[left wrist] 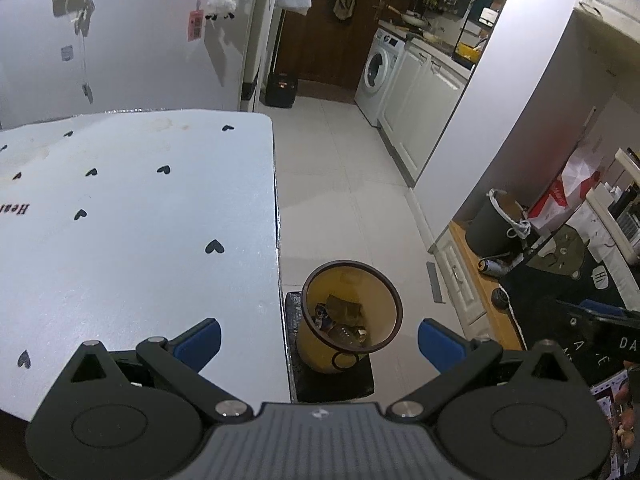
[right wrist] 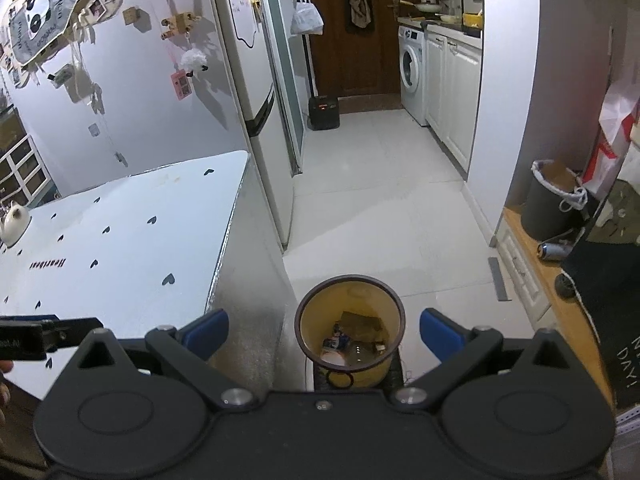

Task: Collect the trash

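Your left gripper (left wrist: 319, 340) is spread wide, its blue pads (left wrist: 202, 342) far apart with nothing between them, and it hangs above the right edge of the bench (left wrist: 140, 240), a white top printed with small black hearts. Your right gripper (right wrist: 324, 336) is just as wide open and empty, held over the floor just off the bench's corner. Between both pairs of fingers you look down into the yellow trash bin (right wrist: 349, 322) with its dark brown rim; it stands on a dark low stand (left wrist: 332, 380) on the pale tiled floor (right wrist: 380, 208), right beside the bench. Inside the bin lie the collected pieces of trash (right wrist: 352, 344): a crumpled brown scrap, a small printed wrapper or can, a clear plastic piece and something white and round, though the smaller bits are too dim to name. In the right wrist view, your left gripper's black body (right wrist: 44, 338) shows at the left edge over the bench. Farther back stands a washing machine (right wrist: 412, 68).
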Available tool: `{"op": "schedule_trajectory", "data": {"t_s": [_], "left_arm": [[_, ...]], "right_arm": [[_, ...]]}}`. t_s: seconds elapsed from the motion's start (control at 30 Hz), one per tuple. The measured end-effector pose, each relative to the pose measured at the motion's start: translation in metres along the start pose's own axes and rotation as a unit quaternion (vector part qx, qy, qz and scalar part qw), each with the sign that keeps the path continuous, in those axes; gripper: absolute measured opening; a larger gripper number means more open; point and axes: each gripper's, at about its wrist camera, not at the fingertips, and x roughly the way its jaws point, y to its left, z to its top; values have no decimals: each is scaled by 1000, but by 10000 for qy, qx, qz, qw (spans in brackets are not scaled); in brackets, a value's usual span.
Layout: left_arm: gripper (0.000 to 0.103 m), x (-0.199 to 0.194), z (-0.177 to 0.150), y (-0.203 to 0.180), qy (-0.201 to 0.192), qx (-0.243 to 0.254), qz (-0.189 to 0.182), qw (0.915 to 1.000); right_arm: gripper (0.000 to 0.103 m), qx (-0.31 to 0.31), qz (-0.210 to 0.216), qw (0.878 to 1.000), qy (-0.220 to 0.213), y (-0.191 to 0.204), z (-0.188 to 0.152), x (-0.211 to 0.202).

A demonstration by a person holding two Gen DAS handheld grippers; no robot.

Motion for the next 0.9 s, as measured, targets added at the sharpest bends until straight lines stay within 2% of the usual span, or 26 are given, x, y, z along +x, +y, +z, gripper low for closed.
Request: {"op": "schedule_trajectory", "data": {"t_s": [0.33, 0.57, 0.9], "left_arm": [[103, -23, -13, -28, -301, 152, 302, 9990], [103, -29, -15, -32, -365, 40, 536, 9979], [103, -35, -17, -31, -427, -12, 677, 9968]], "right_arm": [[103, -253, -4, 9996, -92, -5, -12, -27], [103, -333, -120, 9990, -288, -12, -11, -39], [103, -314, -150, 9989, -324, -16, -12, -45]]}}
